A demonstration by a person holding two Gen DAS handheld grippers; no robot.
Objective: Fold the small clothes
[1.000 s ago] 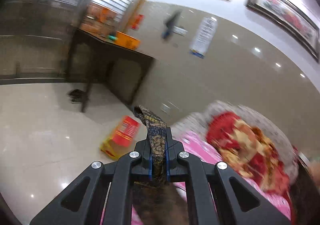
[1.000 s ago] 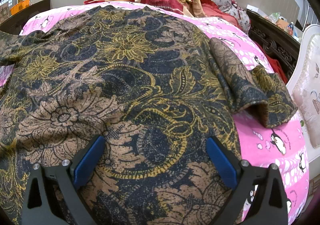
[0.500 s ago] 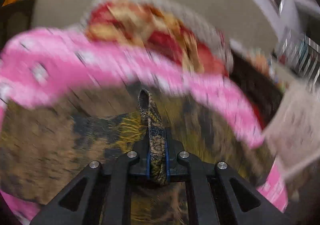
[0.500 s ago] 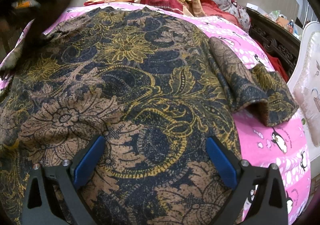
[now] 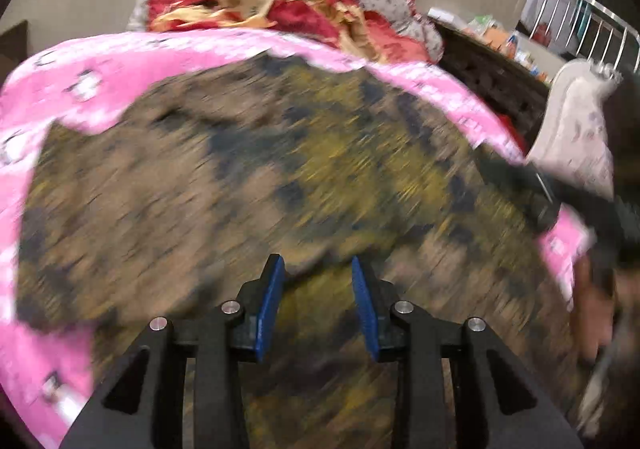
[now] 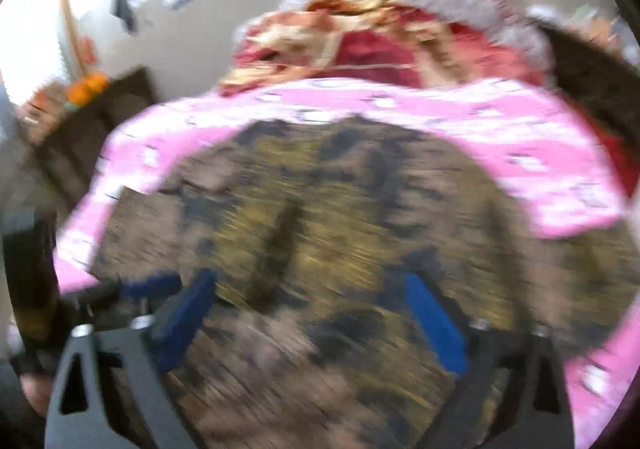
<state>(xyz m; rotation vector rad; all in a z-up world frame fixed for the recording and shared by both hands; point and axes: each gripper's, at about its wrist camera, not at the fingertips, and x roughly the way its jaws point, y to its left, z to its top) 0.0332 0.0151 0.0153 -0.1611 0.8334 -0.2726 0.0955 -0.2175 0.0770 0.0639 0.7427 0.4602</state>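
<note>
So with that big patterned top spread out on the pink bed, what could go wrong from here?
The left gripper has just been opening, with nothing pinched between its blue pads; the freshly dropped fold of the patterned garment could slump or land crooked. The right gripper has just been closing over the cloth without gripping it yet; it might bunch extra layers. Both views are blurred from motion, so a hasty sweep could drag the garment across the pink sheet.

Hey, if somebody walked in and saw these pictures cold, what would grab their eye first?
Probably the dark garment with gold and brown flowers, spread across most of the bright pink bedsheet. Next, the red and gold quilt heaped at the far end of the bed. In the foreground, the blue pads of the left hand-held gripper stand apart just above the cloth, gripping nothing.
</note>
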